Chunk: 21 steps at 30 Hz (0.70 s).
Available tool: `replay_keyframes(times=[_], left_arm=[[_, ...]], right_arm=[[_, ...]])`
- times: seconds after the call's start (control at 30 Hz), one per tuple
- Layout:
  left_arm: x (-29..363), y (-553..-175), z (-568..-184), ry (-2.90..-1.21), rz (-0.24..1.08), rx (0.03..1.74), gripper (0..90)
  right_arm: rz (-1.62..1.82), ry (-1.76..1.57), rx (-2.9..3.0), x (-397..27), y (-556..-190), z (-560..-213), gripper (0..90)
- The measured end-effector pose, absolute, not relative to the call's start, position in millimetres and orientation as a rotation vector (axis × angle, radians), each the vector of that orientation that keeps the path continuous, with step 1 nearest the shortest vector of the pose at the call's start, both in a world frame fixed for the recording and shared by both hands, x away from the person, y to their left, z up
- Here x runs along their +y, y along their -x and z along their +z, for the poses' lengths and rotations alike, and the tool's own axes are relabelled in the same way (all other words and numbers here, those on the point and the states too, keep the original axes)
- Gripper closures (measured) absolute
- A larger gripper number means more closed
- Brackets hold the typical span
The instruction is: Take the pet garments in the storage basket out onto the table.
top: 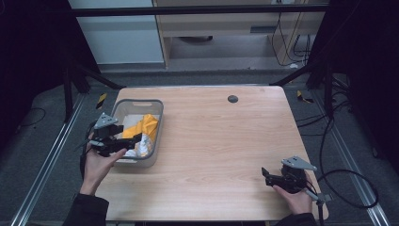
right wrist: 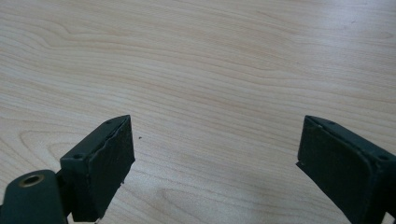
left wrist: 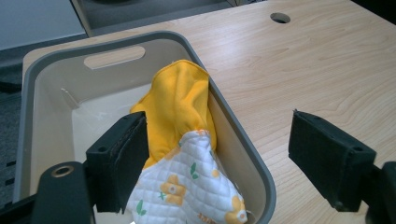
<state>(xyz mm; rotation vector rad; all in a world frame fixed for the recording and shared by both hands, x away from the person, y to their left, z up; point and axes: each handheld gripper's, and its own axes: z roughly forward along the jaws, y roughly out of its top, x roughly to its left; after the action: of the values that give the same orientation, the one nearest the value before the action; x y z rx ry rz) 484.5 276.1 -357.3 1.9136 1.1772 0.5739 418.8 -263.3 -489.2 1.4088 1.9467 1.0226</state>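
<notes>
A grey plastic bin (top: pixel 155 108) (left wrist: pixel 233 121) stands on the left side of the wooden table. Inside it, a yellow cloth (top: pixel 145 126) (left wrist: pixel 180 102) is draped against the right wall, above a white quilted piece with a yellow flower print (top: pixel 142 146) (left wrist: pixel 196 182). My left gripper (top: pixel 134 141) (left wrist: pixel 219 158) hovers over the bin's near right corner, open, its jaws straddling the cloth and the bin's right wall without closing on them. My right gripper (top: pixel 265 176) (right wrist: pixel 215 163) rests low at the table's near right, open, with bare wood between its jaws.
A round cable hole (top: pixel 232 99) (left wrist: pixel 280 17) sits at the far middle of the table (top: pixel 221 136). Cables (top: pixel 348 179) trail over the floor to the right, and metal rails run along both sides.
</notes>
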Motion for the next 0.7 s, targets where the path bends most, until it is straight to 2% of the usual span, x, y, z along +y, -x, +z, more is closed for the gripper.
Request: replay_keyframes(times=[0.7], left_arm=[[262.0,-516.3,-365.0,-1.995,0.539,1.234,24.5]], right_arm=[[1.022,-1.419,1.958,-262.4,-419.3,-489.8,10.8]])
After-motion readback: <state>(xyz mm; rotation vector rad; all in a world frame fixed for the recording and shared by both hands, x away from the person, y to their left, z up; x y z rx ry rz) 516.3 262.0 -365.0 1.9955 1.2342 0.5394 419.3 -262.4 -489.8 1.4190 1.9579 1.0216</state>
